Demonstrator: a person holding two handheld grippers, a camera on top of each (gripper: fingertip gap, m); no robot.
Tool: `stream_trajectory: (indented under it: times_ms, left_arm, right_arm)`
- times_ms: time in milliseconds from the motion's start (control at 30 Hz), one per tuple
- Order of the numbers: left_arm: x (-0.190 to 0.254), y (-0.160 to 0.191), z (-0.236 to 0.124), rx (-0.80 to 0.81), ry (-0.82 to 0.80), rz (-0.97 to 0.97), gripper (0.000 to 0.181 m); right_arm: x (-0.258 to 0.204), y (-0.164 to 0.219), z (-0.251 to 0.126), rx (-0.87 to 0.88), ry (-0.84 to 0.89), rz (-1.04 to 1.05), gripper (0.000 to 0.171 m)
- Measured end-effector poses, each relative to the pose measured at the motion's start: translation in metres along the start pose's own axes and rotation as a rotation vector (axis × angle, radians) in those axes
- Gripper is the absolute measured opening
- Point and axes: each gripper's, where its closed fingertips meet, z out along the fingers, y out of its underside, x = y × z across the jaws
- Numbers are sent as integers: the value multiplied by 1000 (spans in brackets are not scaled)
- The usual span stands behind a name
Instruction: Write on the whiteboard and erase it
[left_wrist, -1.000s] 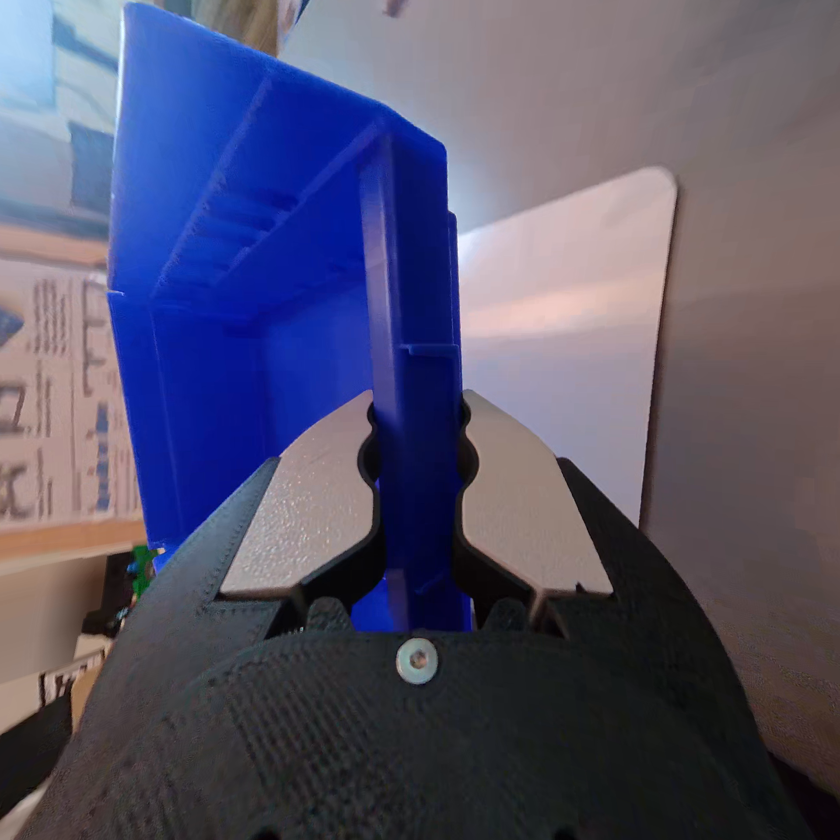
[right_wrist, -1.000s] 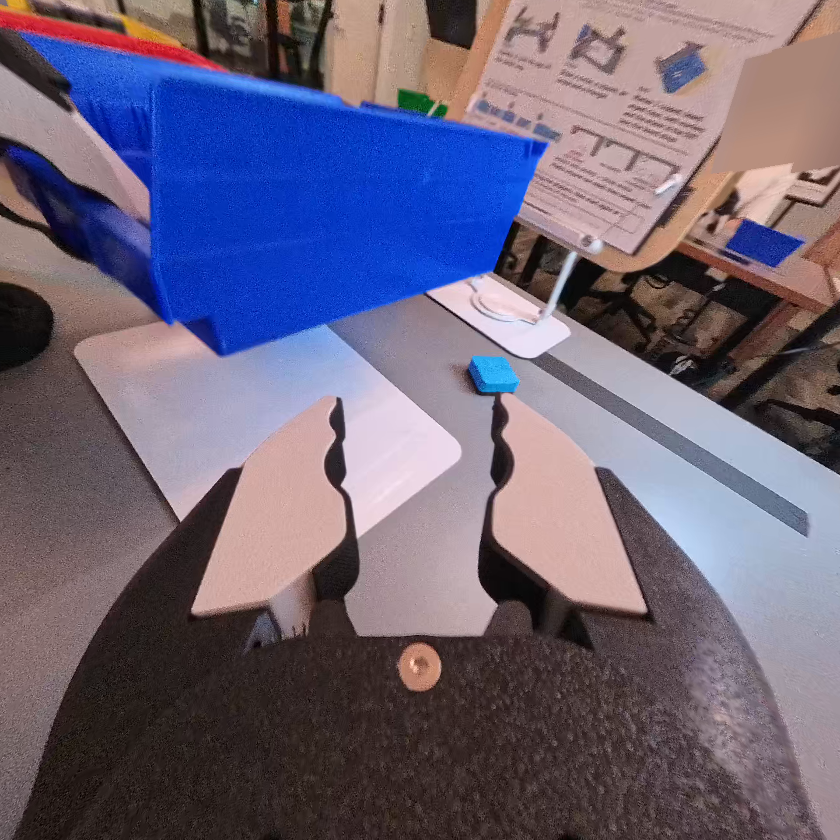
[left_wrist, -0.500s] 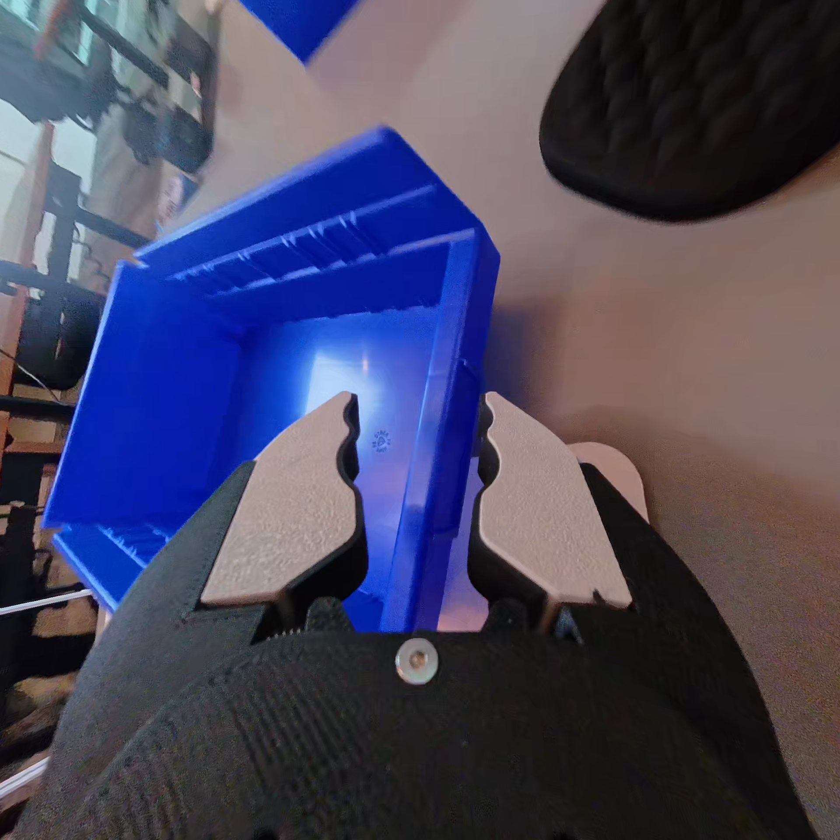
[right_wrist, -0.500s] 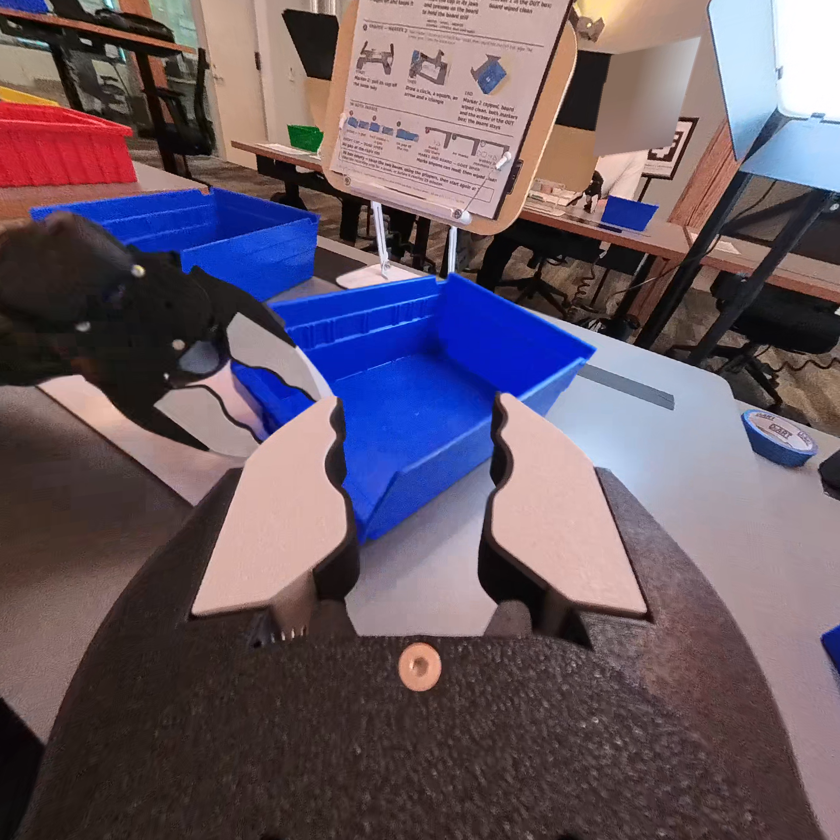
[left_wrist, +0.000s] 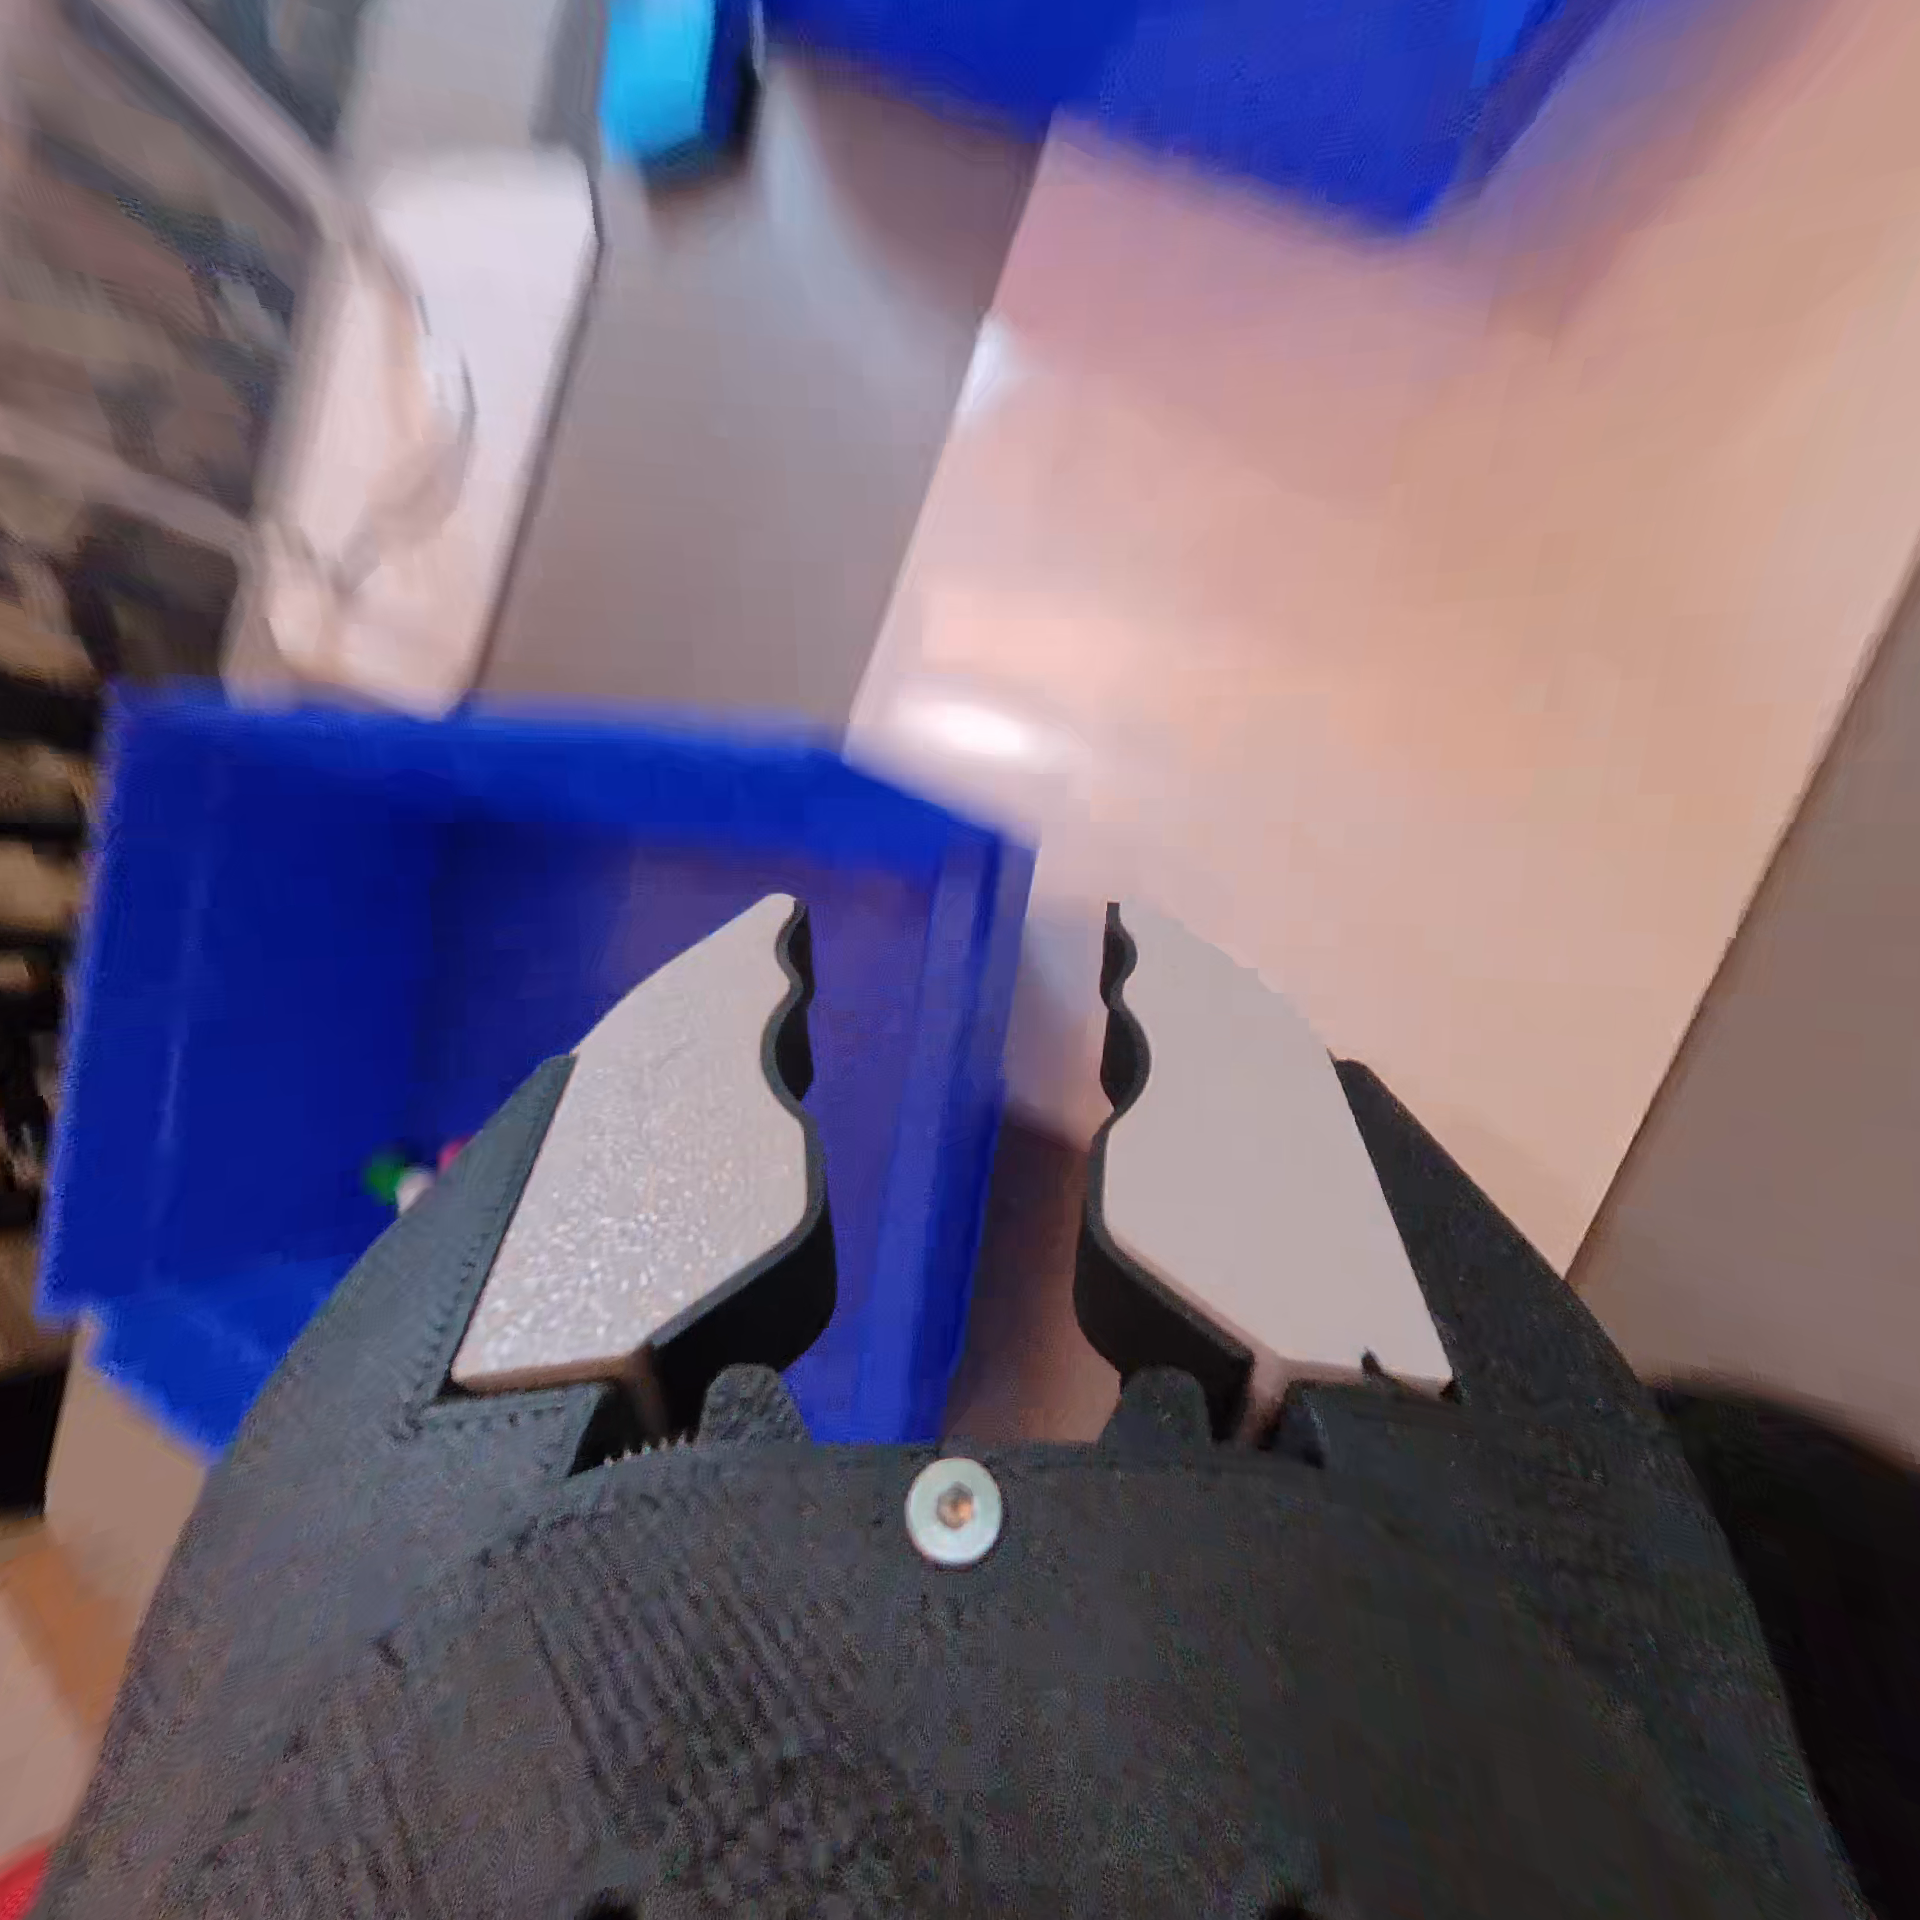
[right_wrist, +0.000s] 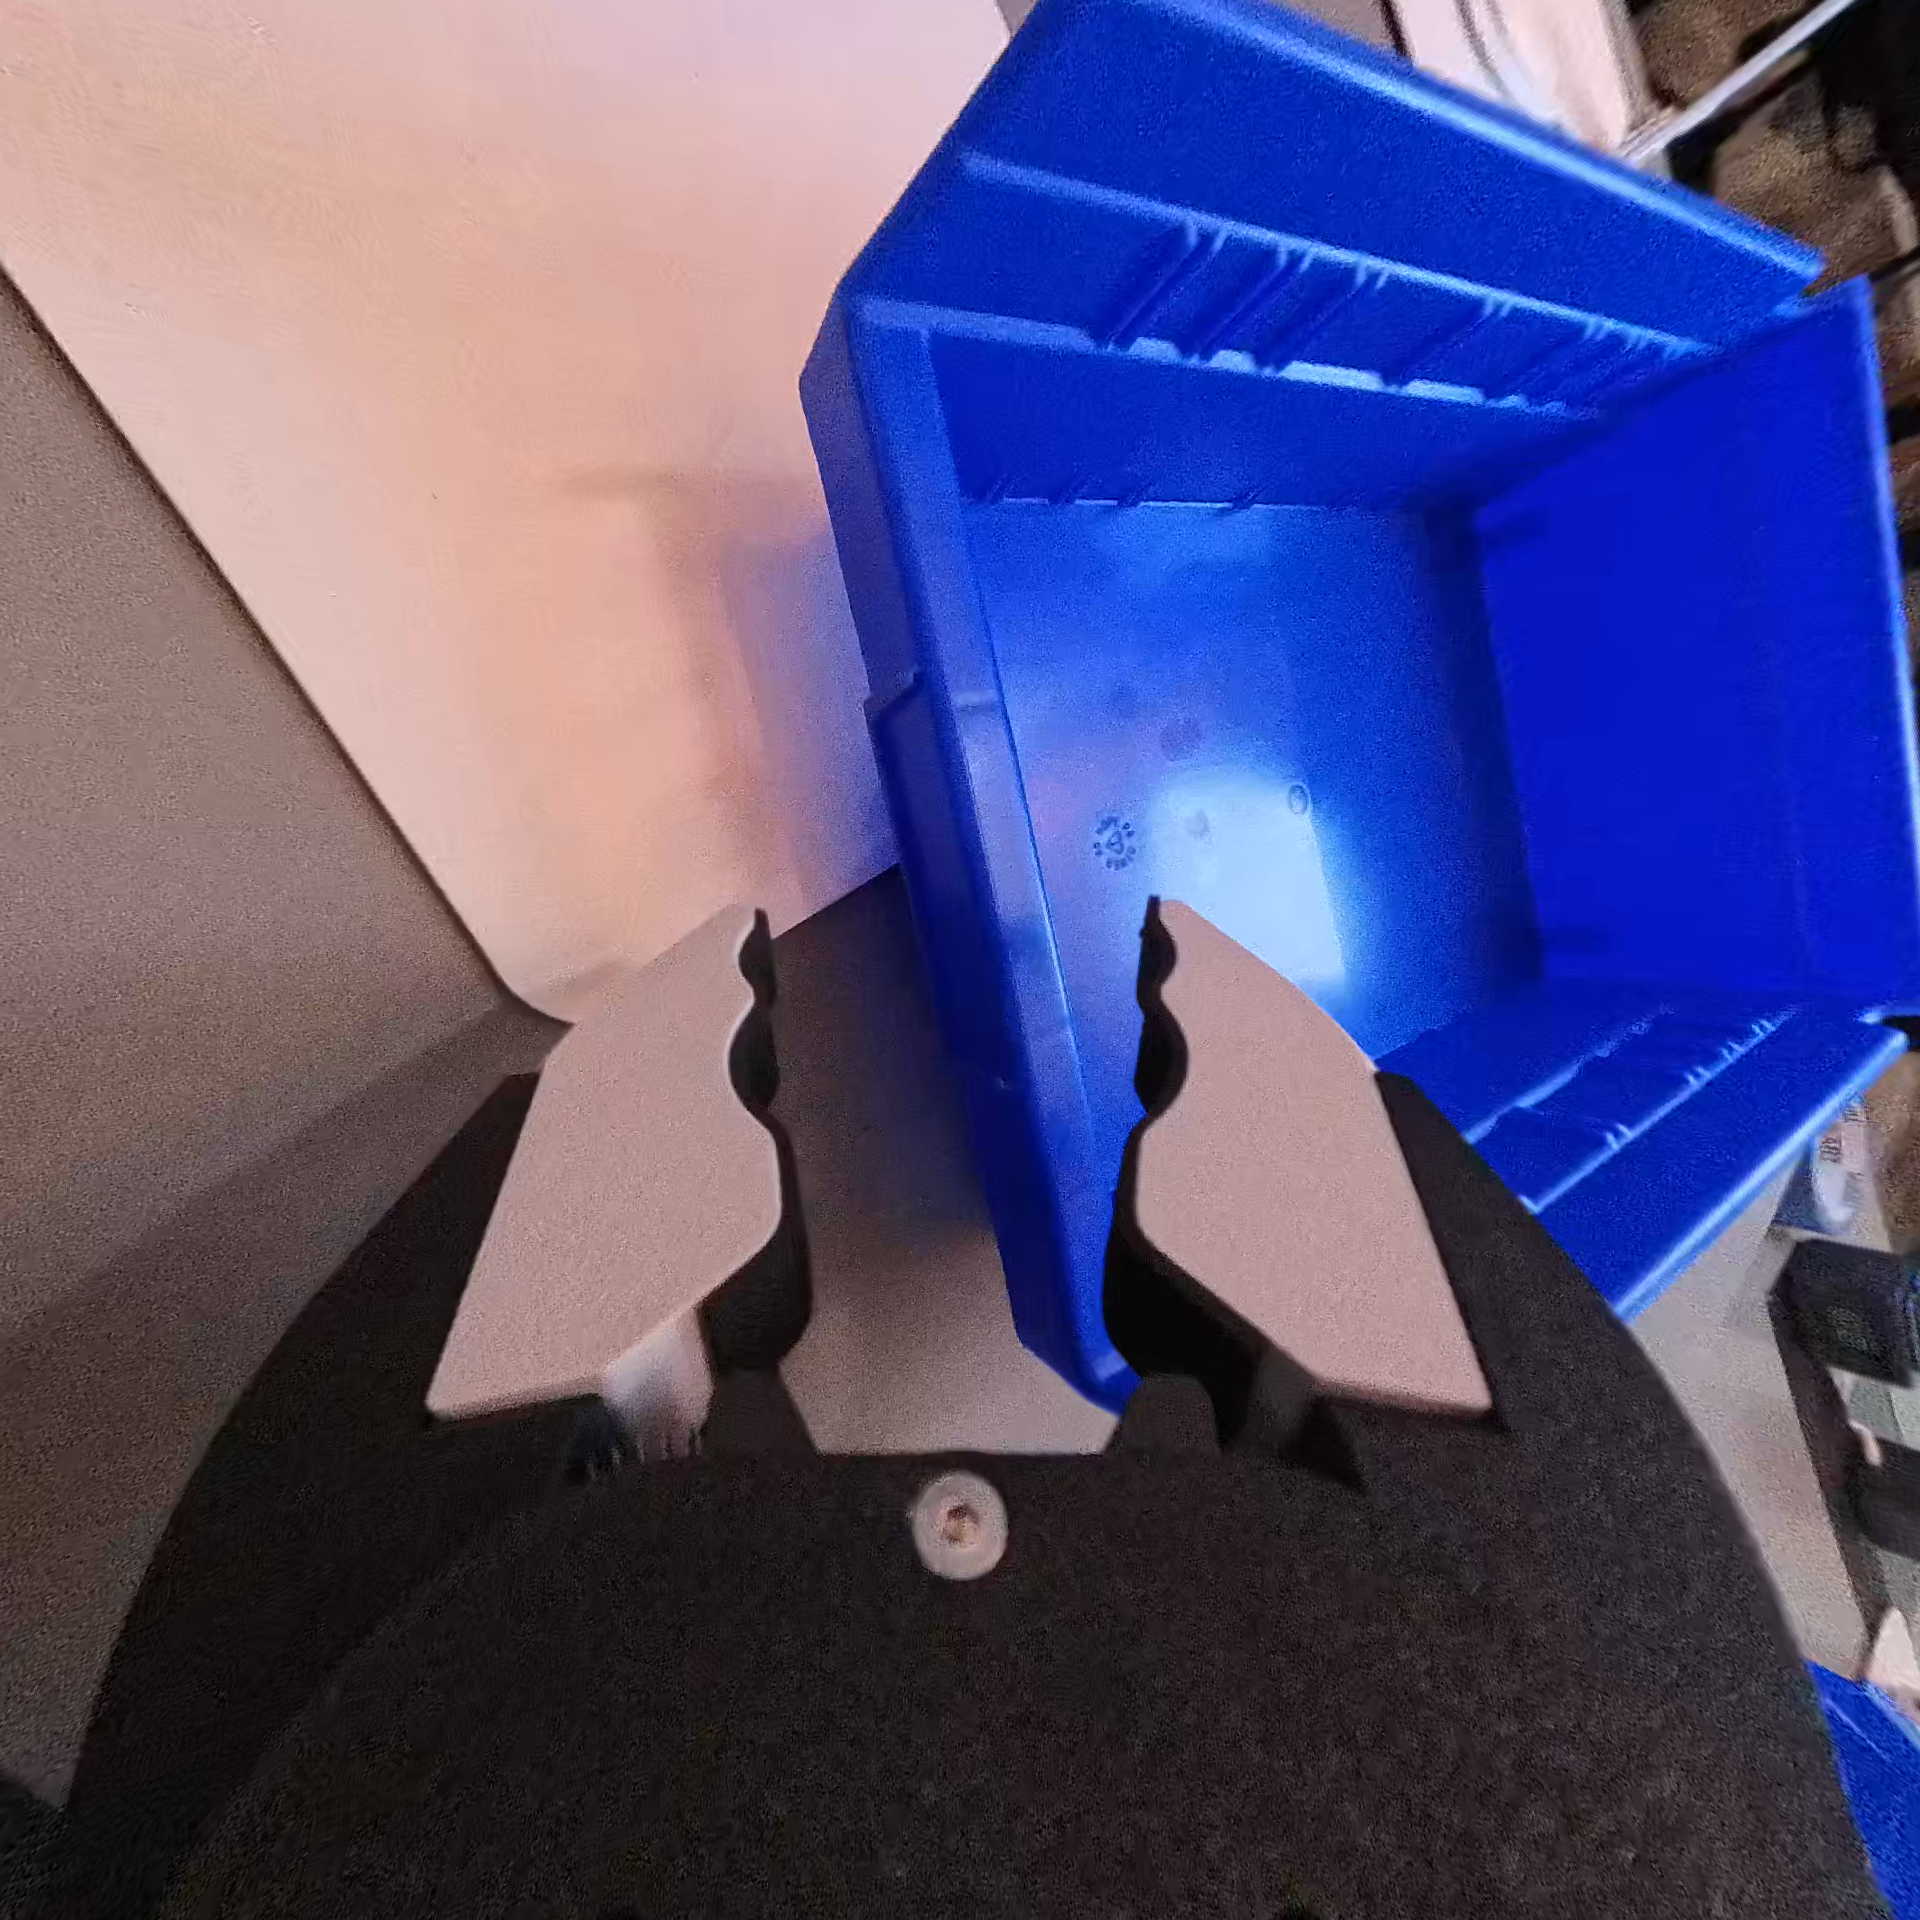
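Gray table is holding a clean whiteboard, and both the left gripper and right gripper are hanging wide and empty over blue bins, probably hunting for a marker.

My left gripper has a black, ridged, 3D-printed plastic body, rounded like a dome, with one silver screw at its centre. Its jaws are two pale grey, grainy plates with wavy black inner edges. My right gripper looks the same, though its black shell is more pebbled and its screw duller.
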Motion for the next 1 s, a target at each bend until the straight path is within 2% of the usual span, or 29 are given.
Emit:
stream_trajectory:
  times_ms: [100,133,200,233,267,467,667,833,933,1000]
  left_arm:
    - [-10,78,9,-230,79,-58,57]
    - [-10,95,15,-284,91,-61,53]
    - [-7,117,25,-358,113,-76,34]
    - [-8,120,29,-362,90,-77,34]
    - [-9,121,30,-360,67,-71,33]
    - [-13,146,12,-353,-72,-143,31]
    - [-37,183,-1,-381,-187,-209,32]
    - [-65,198,3,-365,-219,-232,33]
    - [-68,200,3,-344,-234,-218,33]
    - [-68,195,2,-296,-252,-217,36]
  right_arm:
    - [5,5,21,-109,-7,-39,68]
    - [8,9,27,-150,-4,-54,65]
    - [12,17,39,-218,-10,-96,52]
    - [8,20,44,-224,-47,-97,38]
    - [8,21,47,-222,-61,-76,32]
    - [32,49,44,-276,-43,-10,32]
    - [92,76,62,-282,60,-27,32]
    - [129,81,82,-292,104,14,32]
    - [134,80,84,-289,127,28,33]
    - [132,69,77,-234,134,40,40]
